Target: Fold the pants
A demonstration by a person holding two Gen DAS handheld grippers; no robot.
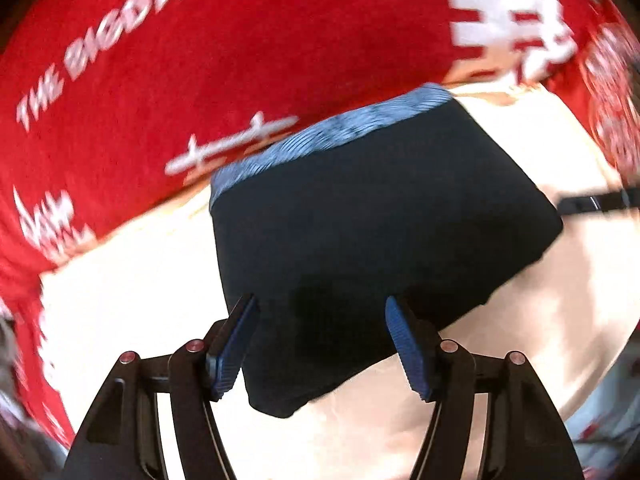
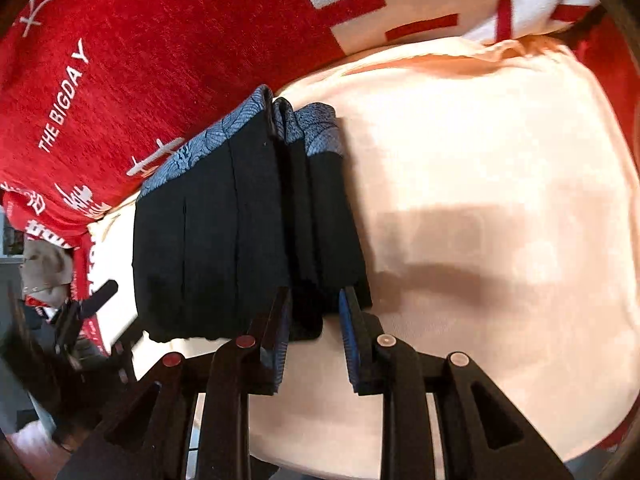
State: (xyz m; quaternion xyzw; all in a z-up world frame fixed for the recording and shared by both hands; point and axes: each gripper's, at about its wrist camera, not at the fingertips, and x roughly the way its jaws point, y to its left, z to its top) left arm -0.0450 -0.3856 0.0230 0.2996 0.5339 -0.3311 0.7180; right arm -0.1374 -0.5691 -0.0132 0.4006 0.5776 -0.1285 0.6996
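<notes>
- The dark navy folded pants with a blue patterned waistband (image 1: 360, 232) lie as a compact stacked bundle on a pale cream cloth-covered surface (image 1: 120, 280), their waistband end just beside a red blanket printed with white lettering (image 1: 160, 60).
- The left gripper (image 1: 322, 344) hovers over the near edge of the bundle; its blue-padded fingers (image 1: 408, 352) stand well apart and grip nothing, the fabric lying beneath the gap.
- The right gripper (image 2: 314, 340) sits at the near end of the bundle's right side, fingers narrowly parted either side of a thick fold; I cannot tell whether the pads actually press the cloth.
- The fold looks close to done, judging from the layered stack in the right wrist view.
- Risks from here:
  - If the right fingers catch only the top layers, a lift could peel the stack open.
  - Pulling away with cloth snagged on a ribbed pad could drag the bundle askew.
  - A push towards the red blanket could ruck the waistband end.
  - The soft cream cloth may slide under the pants.
</notes>
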